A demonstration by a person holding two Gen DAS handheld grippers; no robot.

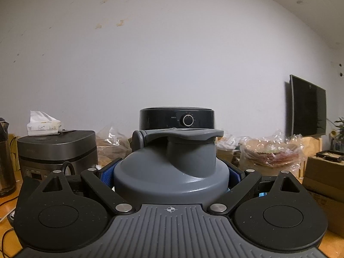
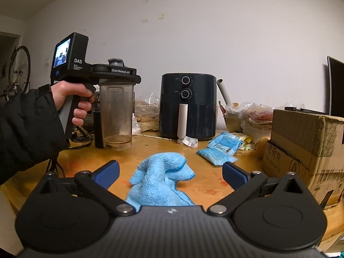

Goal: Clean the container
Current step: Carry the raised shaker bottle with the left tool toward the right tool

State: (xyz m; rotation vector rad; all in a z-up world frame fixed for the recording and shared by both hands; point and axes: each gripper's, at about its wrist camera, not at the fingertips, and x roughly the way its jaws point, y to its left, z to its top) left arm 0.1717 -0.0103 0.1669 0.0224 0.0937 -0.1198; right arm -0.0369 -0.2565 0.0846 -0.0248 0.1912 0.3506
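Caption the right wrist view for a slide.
Open right hand-held gripper over blue microfiber cloth; left hand-held gripper clamps the lidded clear bottle above the wooden table.

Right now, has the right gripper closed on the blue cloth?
No. The right gripper is open, its fingers spread either side of the blue cloth lying on the table.

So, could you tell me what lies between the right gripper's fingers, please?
In the right wrist view, the blue cloth lies on the table between the open right gripper's fingers, untouched by either.
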